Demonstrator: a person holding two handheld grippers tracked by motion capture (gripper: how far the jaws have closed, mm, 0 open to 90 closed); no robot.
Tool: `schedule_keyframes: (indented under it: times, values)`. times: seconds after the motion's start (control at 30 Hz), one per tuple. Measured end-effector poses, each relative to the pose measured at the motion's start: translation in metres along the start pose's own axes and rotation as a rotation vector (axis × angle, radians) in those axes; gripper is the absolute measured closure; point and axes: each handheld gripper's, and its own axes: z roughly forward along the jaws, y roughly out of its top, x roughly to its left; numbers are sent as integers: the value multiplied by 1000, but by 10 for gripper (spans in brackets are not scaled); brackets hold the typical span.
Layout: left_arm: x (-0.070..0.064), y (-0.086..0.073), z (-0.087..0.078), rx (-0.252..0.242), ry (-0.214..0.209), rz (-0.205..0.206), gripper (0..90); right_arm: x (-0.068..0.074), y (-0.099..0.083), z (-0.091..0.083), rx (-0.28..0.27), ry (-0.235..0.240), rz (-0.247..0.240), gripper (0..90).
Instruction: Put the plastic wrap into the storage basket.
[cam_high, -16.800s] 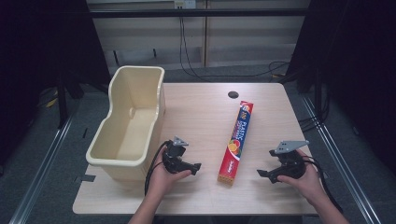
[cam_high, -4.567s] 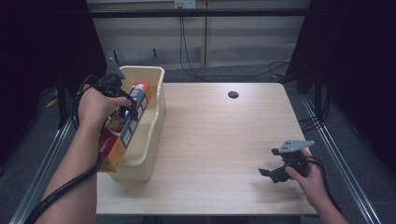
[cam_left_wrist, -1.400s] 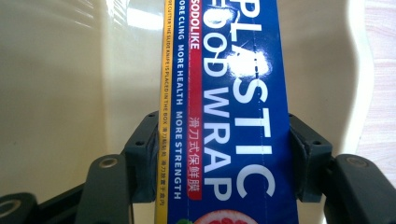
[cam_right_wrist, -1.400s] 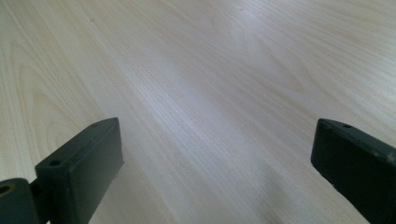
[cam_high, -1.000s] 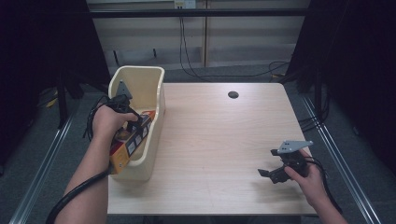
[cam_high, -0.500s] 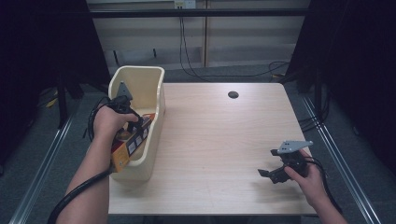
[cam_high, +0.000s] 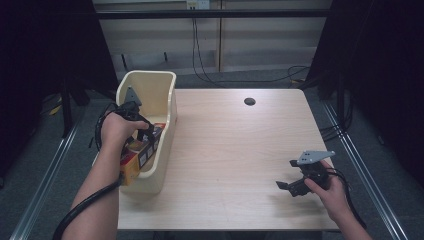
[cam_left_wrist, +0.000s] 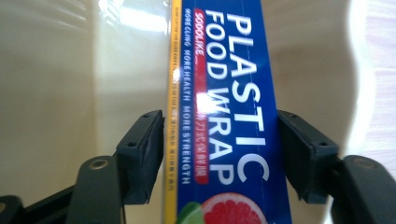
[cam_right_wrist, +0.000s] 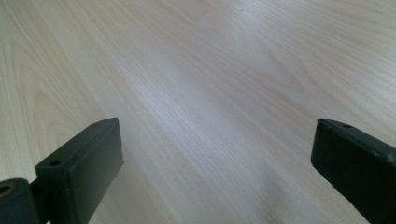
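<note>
1. The cream plastic bin (cam_high: 162, 127), long and deep, stands on the left part of the pale wooden tabletop (cam_high: 240, 150), with its near end at the tabletop's front-left corner region.
2. The long blue and red cardboard box of plastic food wrap (cam_left_wrist: 224, 116) lies inside this bin, near its front end, and it leans against the bin's left wall; in the high view its yellow and red end (cam_high: 131, 165) rises above the bin's rim.
3. The left claw (cam_left_wrist: 219, 154) is inside the bin, above the box. Its two black jaws stand on both sides of the box, the left jaw at the yellow edge and the right jaw at the blue face. I cannot tell if they press the box or stand a little away from it.
4. In the high view the left hand (cam_high: 117, 131) holds this claw (cam_high: 145, 132) over the middle of the bin, and a black cable hangs down from it.
5. The right claw (cam_high: 289, 186) is well apart from the bin, near the front-right corner of the tabletop, low above the wood.
6. In the right gripper view its jaws are wide apart and hold nothing; between them there is bare wood grain.
</note>
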Motion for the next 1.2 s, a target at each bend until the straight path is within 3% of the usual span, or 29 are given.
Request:
schedule_keyframes:
  times: [0.23,0.33,0.57,1.2]
  values:
    - [-7,0,-22,-53,-6,25,318,1,0,-1,2,1,0,21]
    - [-12,-1,-29,-66,-30,24,302,1,1,-2,-5,-2,3,21]
    - [-26,-1,-40,-125,-58,87,244,0,0,-3,-3,-6,4,21]
    - [-78,-3,-28,-167,-146,238,197,1,1,-5,-14,-8,8,21]
